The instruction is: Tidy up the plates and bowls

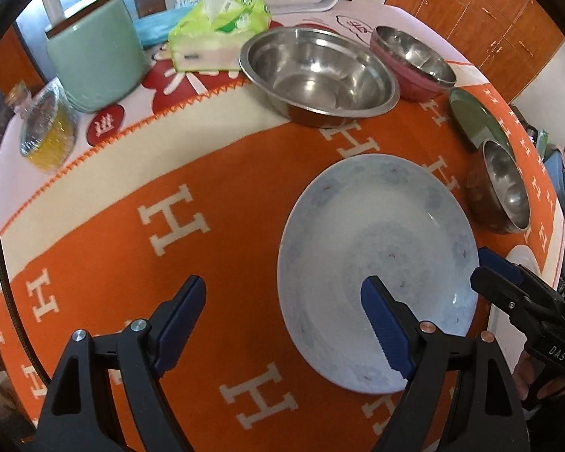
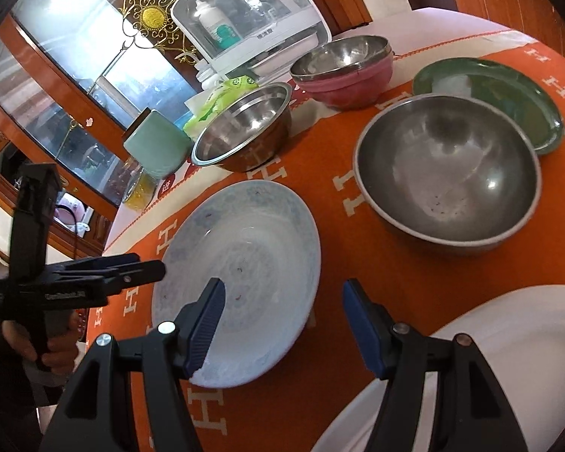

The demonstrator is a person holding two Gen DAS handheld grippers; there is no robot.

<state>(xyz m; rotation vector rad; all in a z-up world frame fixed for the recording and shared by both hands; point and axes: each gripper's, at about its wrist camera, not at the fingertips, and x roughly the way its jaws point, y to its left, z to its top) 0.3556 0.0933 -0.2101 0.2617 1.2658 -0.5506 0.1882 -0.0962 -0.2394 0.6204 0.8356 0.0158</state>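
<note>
**A:** Why are both grabbers by the pale blue plate (image 1: pixel 376 271)?

**B:** To lift it, I think. The left gripper (image 1: pixel 286 324) is spread wide over the plate's near rim, holding nothing. The right gripper (image 2: pixel 282 324) is spread over its other edge, empty too.

**A:** How many dishes?

**B:** Beyond the plate: three steel bowls (image 2: pixel 448 180), one inside a pink bowl (image 2: pixel 342 83). Three plates: blue, green plate (image 2: pixel 508 94), white plate (image 2: pixel 508 358).
</note>
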